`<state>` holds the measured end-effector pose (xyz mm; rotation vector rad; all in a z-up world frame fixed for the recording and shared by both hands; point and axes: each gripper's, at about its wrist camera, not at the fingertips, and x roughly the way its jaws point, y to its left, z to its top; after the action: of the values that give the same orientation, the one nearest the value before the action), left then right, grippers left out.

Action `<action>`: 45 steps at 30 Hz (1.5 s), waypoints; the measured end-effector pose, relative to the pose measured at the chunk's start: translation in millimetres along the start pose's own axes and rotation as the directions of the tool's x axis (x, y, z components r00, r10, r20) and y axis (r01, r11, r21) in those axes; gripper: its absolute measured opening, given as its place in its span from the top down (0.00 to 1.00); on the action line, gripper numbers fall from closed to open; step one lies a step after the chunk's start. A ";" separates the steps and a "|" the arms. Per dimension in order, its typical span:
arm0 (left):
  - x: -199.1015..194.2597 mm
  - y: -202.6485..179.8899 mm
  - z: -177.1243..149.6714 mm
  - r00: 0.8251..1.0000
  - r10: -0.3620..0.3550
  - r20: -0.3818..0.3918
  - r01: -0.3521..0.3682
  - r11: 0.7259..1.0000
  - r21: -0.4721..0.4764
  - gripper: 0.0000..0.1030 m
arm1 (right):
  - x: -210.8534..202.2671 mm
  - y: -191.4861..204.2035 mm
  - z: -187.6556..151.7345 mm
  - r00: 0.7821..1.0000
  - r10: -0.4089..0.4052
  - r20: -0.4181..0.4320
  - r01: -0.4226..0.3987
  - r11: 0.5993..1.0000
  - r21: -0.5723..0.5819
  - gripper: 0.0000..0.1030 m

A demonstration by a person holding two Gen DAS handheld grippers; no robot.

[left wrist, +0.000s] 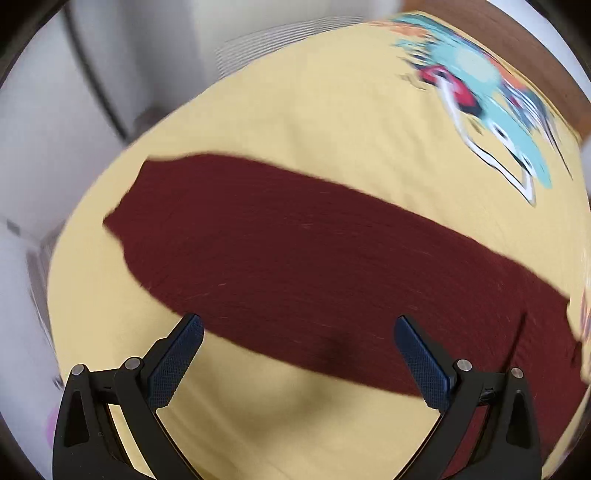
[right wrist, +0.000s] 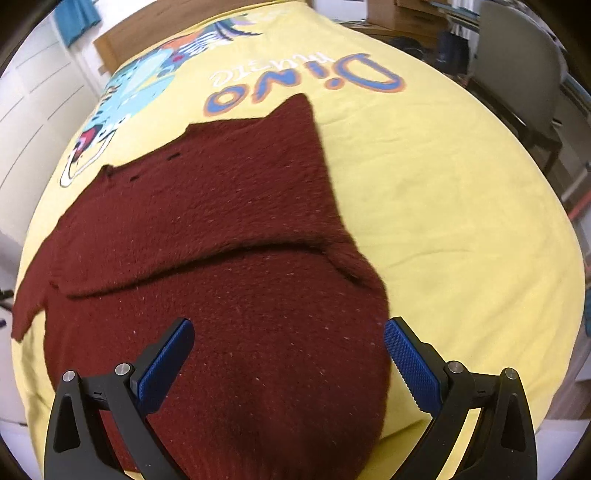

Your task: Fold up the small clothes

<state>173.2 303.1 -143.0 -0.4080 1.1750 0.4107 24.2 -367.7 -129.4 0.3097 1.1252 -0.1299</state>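
A dark red knitted garment (right wrist: 229, 229) lies spread on a yellow bed sheet (right wrist: 443, 206), with one layer folded over and a crease running across its middle. My right gripper (right wrist: 289, 334) hovers open over the near part of the garment, nothing between its blue pads. In the left wrist view the same garment (left wrist: 295, 258) shows as a long dark red band, blurred by motion. My left gripper (left wrist: 298, 330) is open above its near edge, empty.
The sheet (left wrist: 295, 110) carries a cartoon dinosaur print (left wrist: 487, 96) and the printed word "Dino" (right wrist: 306, 85). A wooden headboard (right wrist: 147, 26) stands at the far end. A chair (right wrist: 517, 74) and clutter sit at the right, white cupboard doors (right wrist: 33, 96) at the left.
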 end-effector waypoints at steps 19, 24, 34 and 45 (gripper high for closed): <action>50.6 105.9 35.3 0.985 -0.127 -0.120 0.087 0.952 -0.295 0.46 | 3.7 -14.3 -6.4 0.996 -0.076 -0.050 0.077 0.997 0.015 0.00; 51.3 93.7 52.7 0.962 -0.228 -0.148 0.180 0.942 -0.283 0.93 | 5.3 -10.6 -4.1 0.995 -0.083 -0.052 0.084 0.996 0.015 0.01; -10.5 21.2 56.0 0.962 -0.268 -0.056 0.259 0.958 -0.125 0.93 | -0.2 1.5 6.5 0.997 -0.075 -0.020 0.074 0.997 -0.015 0.01; -93.3 -103.4 14.7 0.908 -0.415 -0.055 0.419 0.895 0.153 0.93 | -16.5 13.7 29.2 0.999 -0.010 0.044 0.010 1.000 -0.013 0.01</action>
<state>206.8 213.3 -41.0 -0.5100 1.0951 -0.0638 45.9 -364.6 -100.7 0.2883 1.0841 -0.1373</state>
